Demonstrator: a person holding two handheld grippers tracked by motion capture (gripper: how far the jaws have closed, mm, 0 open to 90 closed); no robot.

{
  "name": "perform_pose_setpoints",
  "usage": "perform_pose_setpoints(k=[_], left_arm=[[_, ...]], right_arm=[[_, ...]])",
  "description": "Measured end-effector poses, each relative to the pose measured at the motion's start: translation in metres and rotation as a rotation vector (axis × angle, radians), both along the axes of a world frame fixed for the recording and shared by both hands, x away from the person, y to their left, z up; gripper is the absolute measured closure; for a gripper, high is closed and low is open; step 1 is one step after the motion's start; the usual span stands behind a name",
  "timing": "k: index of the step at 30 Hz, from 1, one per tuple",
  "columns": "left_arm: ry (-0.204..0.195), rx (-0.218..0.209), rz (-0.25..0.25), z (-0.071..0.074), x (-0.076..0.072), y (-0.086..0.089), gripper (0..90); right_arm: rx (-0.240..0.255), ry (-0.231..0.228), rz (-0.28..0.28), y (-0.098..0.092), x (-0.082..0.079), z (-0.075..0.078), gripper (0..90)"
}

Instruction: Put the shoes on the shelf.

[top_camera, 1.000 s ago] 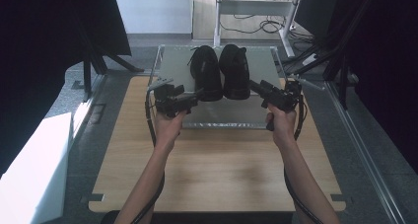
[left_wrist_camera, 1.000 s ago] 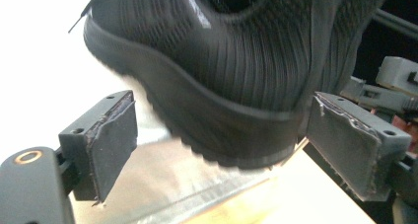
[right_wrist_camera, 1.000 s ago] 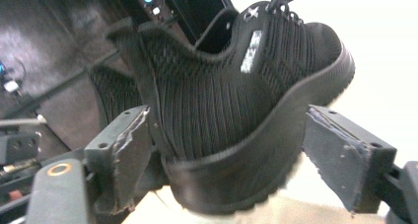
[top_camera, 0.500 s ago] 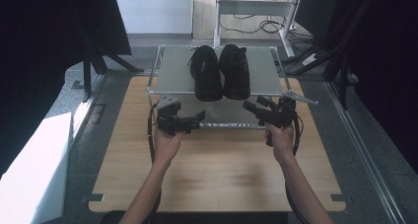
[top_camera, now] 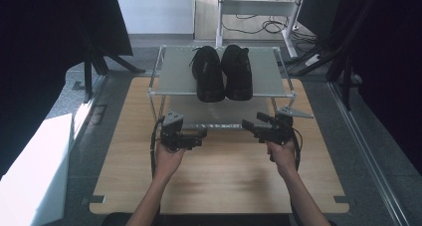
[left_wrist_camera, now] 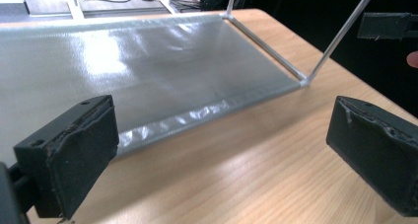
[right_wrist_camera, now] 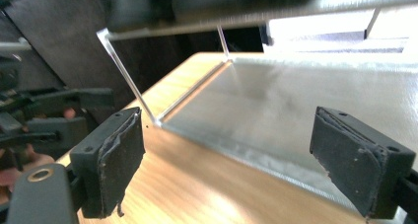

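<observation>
Black shoes (top_camera: 223, 72) sit side by side on the rack's (top_camera: 164, 81) top shelf, toes toward its front edge; below, left gripper (top_camera: 199, 135) and right gripper (top_camera: 247, 126) hover, jaws spread, empty.

Both grippers (top_camera: 201, 135) (top_camera: 249, 125) lower, off the shoes (top_camera: 222, 72).

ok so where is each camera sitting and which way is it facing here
High view: above the person's side, looking forward and down on the shoe rack with two black shoes; both forearms, left gripper, right gripper.
Left gripper view: low on the wooden table, facing the lower shelf; its own open jaws.
Right gripper view: low, facing the same shelf from the other end; its own open jaws.
Shared: both gripper views show the lower shelf and table.
</observation>
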State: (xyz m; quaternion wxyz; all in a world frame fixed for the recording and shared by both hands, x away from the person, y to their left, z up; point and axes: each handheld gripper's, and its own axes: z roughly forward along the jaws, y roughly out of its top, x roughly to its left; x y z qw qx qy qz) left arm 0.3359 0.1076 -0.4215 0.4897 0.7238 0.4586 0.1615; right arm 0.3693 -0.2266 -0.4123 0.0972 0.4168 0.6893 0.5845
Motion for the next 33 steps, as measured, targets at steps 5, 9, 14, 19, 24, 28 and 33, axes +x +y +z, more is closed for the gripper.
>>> perform_pose_setpoints(k=[5,9,14,19,24,28,33], left_arm=[[0.004,0.038,-0.005,-0.008,-0.012,0.002,0.0],[0.01,0.047,-0.017,-0.013,-0.021,0.003,0.0],[0.019,0.065,-0.038,-0.021,-0.033,0.002,0.0],[0.034,0.082,-0.054,-0.033,-0.044,0.002,0.0],[0.055,0.104,-0.065,-0.05,-0.053,-0.001,0.0],[0.075,0.141,-0.074,-0.06,-0.059,-0.003,0.0],[0.105,0.184,-0.094,-0.073,-0.067,-0.008,0.0]], right_arm=[[-0.047,0.016,0.014,-0.001,-0.008,-0.011,13.6],[-0.089,0.014,0.025,-0.001,-0.019,-0.017,13.5],[-0.122,0.015,0.045,-0.001,-0.032,-0.026,13.0],[-0.155,0.039,0.062,-0.002,-0.044,-0.039,11.0],[-0.196,0.058,0.072,-0.002,-0.054,-0.052,7.5],[-0.242,0.069,0.081,0.0,-0.062,-0.062,4.9],[-0.308,0.074,0.088,0.001,-0.068,-0.072,2.5]])
